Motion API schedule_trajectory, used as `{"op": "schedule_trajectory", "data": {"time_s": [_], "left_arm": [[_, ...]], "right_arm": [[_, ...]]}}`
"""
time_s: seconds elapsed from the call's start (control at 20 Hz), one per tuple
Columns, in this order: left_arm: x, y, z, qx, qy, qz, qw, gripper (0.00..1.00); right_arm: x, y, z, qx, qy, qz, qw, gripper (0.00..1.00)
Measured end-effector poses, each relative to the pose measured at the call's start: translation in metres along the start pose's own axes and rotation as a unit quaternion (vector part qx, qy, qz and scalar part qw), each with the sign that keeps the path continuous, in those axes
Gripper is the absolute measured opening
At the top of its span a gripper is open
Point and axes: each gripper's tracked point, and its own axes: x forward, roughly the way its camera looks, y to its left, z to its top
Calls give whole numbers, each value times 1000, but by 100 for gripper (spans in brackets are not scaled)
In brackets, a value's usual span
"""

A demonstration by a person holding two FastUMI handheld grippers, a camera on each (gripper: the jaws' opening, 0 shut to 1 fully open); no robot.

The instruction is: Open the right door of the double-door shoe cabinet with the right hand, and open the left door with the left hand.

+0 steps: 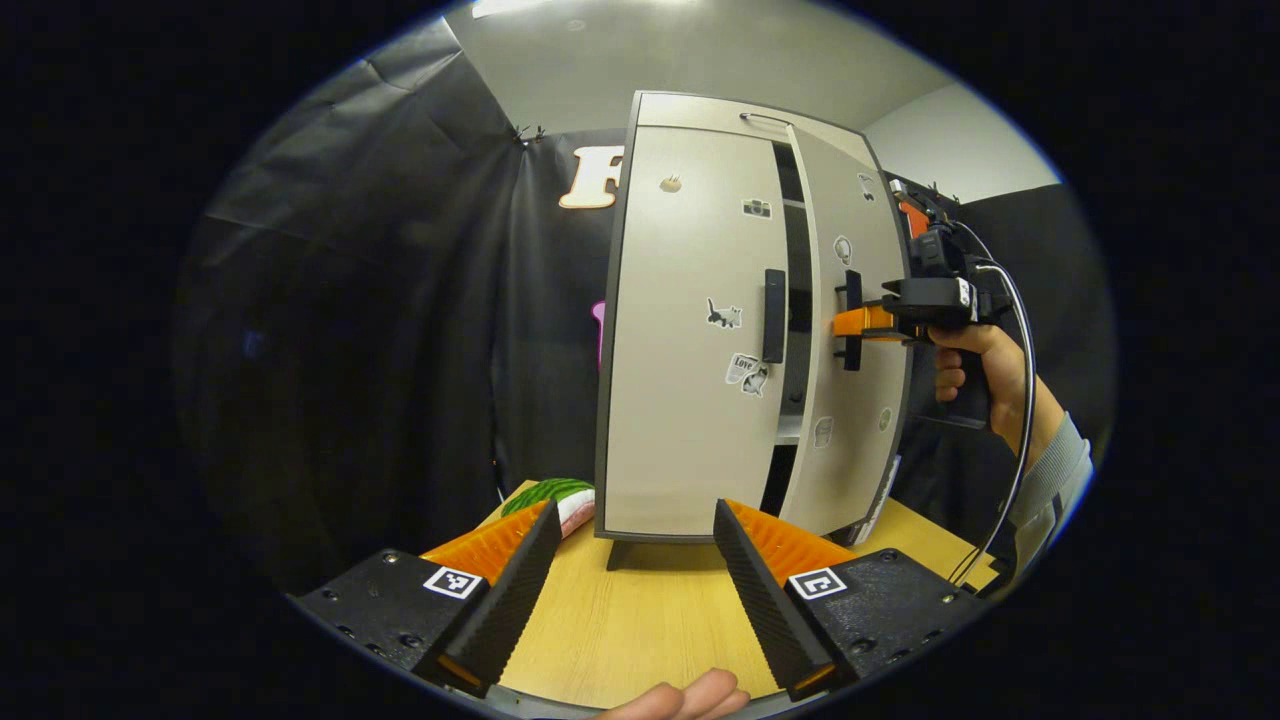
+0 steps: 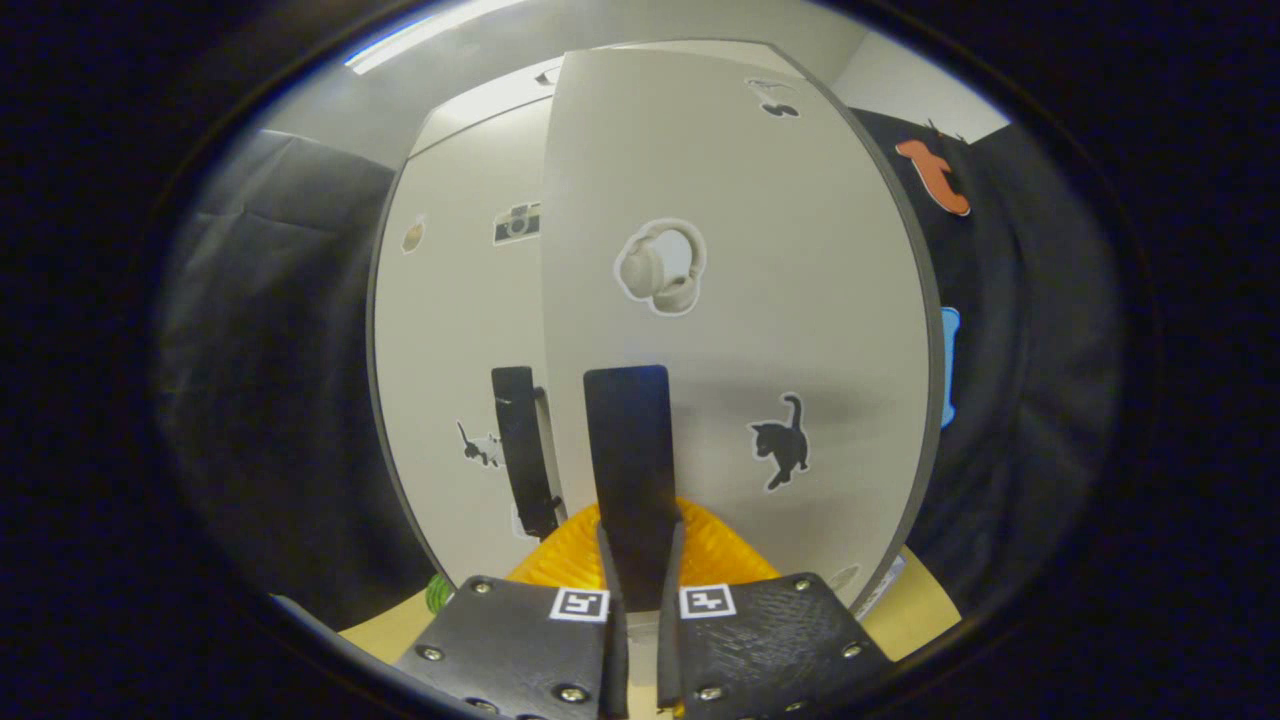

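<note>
One shoe cabinet (image 1: 740, 330) stands upright on the wooden table (image 1: 640, 620), and it has two doors. The right door (image 1: 850, 340) is swung partly ajar, a dark gap showing between it and the left door (image 1: 690, 330), which sits flush and closed. Two dark vertical handles here: the left handle (image 1: 774, 315) untouched, the right handle (image 1: 852, 318) taken by the right gripper (image 1: 860, 322), held by a hand (image 1: 975, 365) with a grey sleeve (image 1: 1055, 480) and a cable (image 1: 1020, 420) trailing down.

In the right gripper view, that right gripper (image 2: 638, 590) has both fingers (image 2: 610, 590) pressed in on the right handle (image 2: 630, 465), one on each side, clamped tight. The right door (image 2: 740, 330) looms close, the left door (image 2: 470, 330) behind it with its own handle (image 2: 522, 450).

The left gripper (image 1: 635, 580) hangs low above the table, its fingers (image 1: 525, 585) spread wide apart with nothing between them, well short of the cabinet.

Stickers on the doors, counting what's clear: one camera (image 1: 757, 208), one headphones (image 2: 660, 268), two cats, one per door (image 2: 780, 440), plus several too small to tell.

One green striped thing (image 1: 550, 492) lies on the table just left of the cabinet's base. Black cloth (image 1: 400, 300) walls the booth, a pale ceiling (image 1: 640, 60) above.
</note>
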Motion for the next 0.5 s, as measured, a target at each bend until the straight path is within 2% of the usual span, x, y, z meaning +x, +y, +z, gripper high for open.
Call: {"op": "schedule_trajectory", "data": {"time_s": [0.15,0.4,0.45,0.5], "left_arm": [[-4,-13,2,0,-2,-7,1000,96],[-3,-24,-2,-14,7,-17,1000,96],[-2,-26,-4,-13,10,-17,1000,99],[-2,-28,-5,-12,11,-18,1000,96]], "right_arm": [[-9,-6,3,-5,-2,2,1000,11],[-33,-12,8,9,-2,25,1000,11],[-37,-15,8,13,-2,25,1000,11],[-41,-18,9,16,-3,26,1000,11]]}}
